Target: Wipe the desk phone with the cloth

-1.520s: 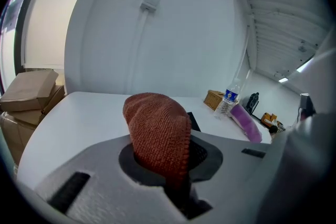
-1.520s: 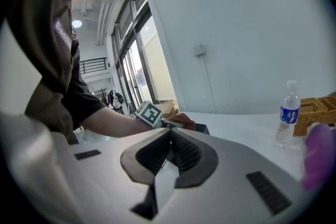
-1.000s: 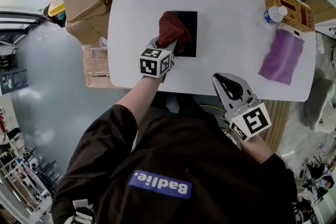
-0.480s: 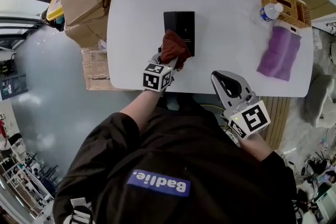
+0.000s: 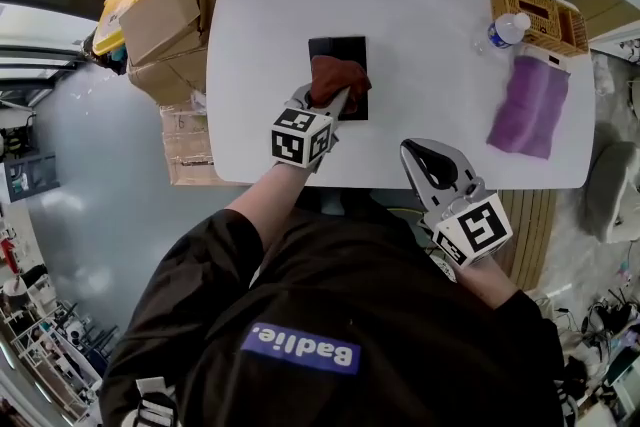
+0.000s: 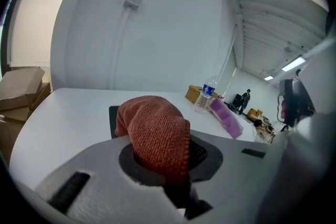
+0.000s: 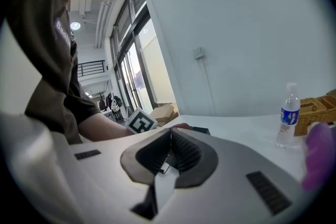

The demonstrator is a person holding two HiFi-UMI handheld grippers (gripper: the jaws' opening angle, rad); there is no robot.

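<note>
Holding: left gripper (image 5: 337, 99), jaws clamped on the red cloth (image 5: 336, 76)
Cloth: bunched up, sticks out past the jaw tips, rests on the lower half of the desk phone (image 5: 337, 48)
Desk phone: flat black slab, upper centre of head view, on the white table (image 5: 430, 75)
Right gripper (image 5: 428, 155): lower right of head view, off the near table edge, jaws pressed together with nothing between them
Purple cloth (image 5: 529, 107): right side of table, well apart from the phone
Basket (image 5: 543, 11): upper right corner of table
Water bottle (image 5: 504, 29): just beside the basket
Cardboard boxes (image 5: 162, 16): upper left, beside the table
</note>
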